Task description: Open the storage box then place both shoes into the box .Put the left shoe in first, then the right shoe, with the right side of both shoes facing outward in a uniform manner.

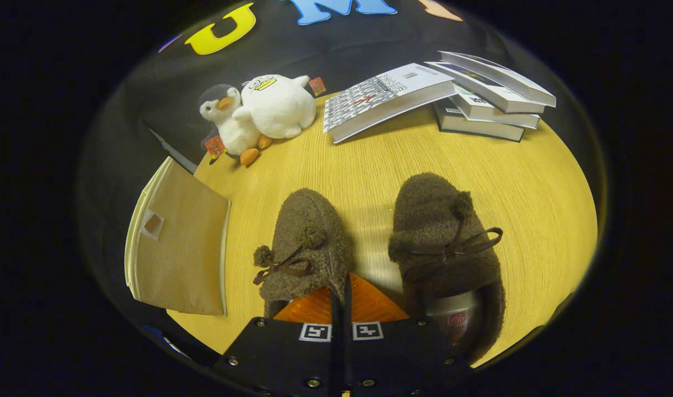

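Shoes are sitting side by side on the counter; fingers are pressing together, gripping nothing, storage box unopened.

The gripper has two flat, wedge-shaped halves that taper forward to a shared point, their ribbed faces catching the light. The jaws lie pressed together, with only a thin dark seam running between them from the tip back to the body. Behind them sits a broad black housing, split along the same seam. On it, just behind the jaws, are two small square black-and-white markers, one on each half. Round silver screw heads dot the housing at its corners and along its rear edge.
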The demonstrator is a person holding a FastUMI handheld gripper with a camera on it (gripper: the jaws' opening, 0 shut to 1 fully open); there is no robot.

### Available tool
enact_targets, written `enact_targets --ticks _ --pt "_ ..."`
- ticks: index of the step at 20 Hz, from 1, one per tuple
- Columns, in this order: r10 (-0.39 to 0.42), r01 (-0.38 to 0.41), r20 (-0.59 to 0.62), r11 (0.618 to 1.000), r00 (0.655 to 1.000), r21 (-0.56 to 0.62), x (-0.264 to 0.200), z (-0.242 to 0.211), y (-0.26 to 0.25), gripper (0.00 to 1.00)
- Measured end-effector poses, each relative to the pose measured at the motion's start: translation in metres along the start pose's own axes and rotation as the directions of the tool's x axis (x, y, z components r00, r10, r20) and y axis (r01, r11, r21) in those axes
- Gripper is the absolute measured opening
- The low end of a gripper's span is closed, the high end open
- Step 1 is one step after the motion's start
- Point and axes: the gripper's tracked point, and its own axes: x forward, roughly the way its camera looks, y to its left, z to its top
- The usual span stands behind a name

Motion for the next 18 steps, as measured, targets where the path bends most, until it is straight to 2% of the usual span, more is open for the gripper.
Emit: enact_targets --ticks 5,13,18 --pt "0.061 -0.060 -0.008 0.996 0.998 0.071 -0.018 0.009 0.030 0.00" --pt "0.102 -0.106 0.063 0.993 0.993 0.061 -0.060 0.063 0.100 0.00" --pt "0.153 -0.157 0.103 0.987 0.983 0.033 -0.083 0.097 0.166 0.00"
